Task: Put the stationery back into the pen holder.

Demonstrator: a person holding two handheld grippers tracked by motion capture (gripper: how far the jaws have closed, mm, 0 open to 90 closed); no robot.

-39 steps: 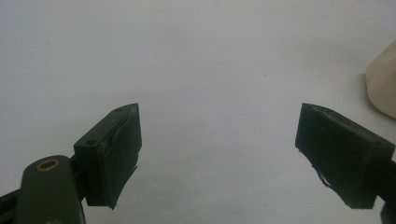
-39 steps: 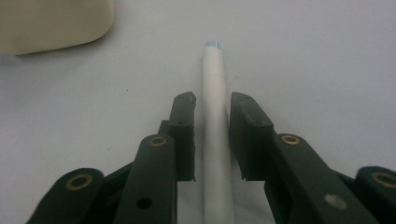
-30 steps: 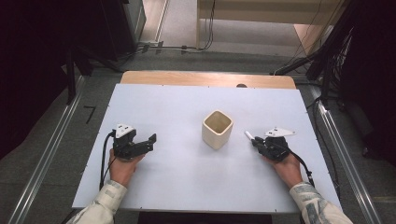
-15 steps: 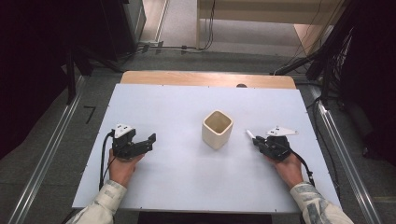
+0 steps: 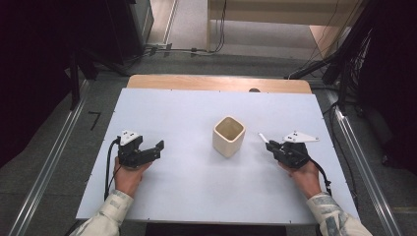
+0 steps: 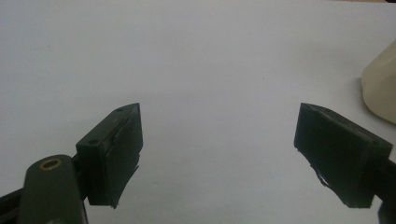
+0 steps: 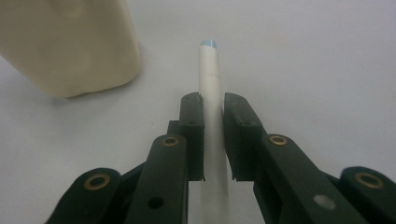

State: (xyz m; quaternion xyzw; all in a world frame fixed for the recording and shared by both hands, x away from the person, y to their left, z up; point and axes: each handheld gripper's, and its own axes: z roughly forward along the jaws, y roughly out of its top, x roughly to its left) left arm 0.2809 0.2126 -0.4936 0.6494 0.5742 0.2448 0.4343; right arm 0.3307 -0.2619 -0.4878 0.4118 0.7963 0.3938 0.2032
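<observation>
1. White and thin, a pen (image 7: 211, 93) with a pale blue tip sits pinched between the two jaws of the right claw (image 7: 214, 105); the jaws are closed tight on its barrel, and the tip pokes out ahead of them.
2. In the high view the right claw (image 5: 273, 145) lies low over the right part of the counter (image 5: 196, 196), held by the person's right hand (image 5: 305, 174), and the pen (image 5: 263, 138) points up and left, toward the cup.
3. The cup (image 5: 228, 136) is cream-coloured, square-mouthed and upright, standing near the middle of the counter. It is the nearest thing to the pen, just beside its tip but not touching it; bare counter shows between them.
4. In the right gripper view the cup (image 7: 70, 44) rises at the upper left, to one side of the pen's line and not straight ahead of it.
5. The left claw (image 5: 158, 149) rests over the left part of the counter in the person's left hand (image 5: 129, 177), well apart from the cup. Its jaws stand wide apart with nothing between them, only pale counter (image 6: 196, 70) showing through the gap.
6. In the left gripper view the left claw (image 6: 219, 140) points across open counter, and the cup's rounded side (image 6: 380, 91) shows at the right edge, off to the side of the jaws.
7. A wooden strip (image 5: 219, 83) runs along the far edge of the counter, with grey floor (image 5: 74, 147) and cables (image 5: 162, 48) beyond it.
</observation>
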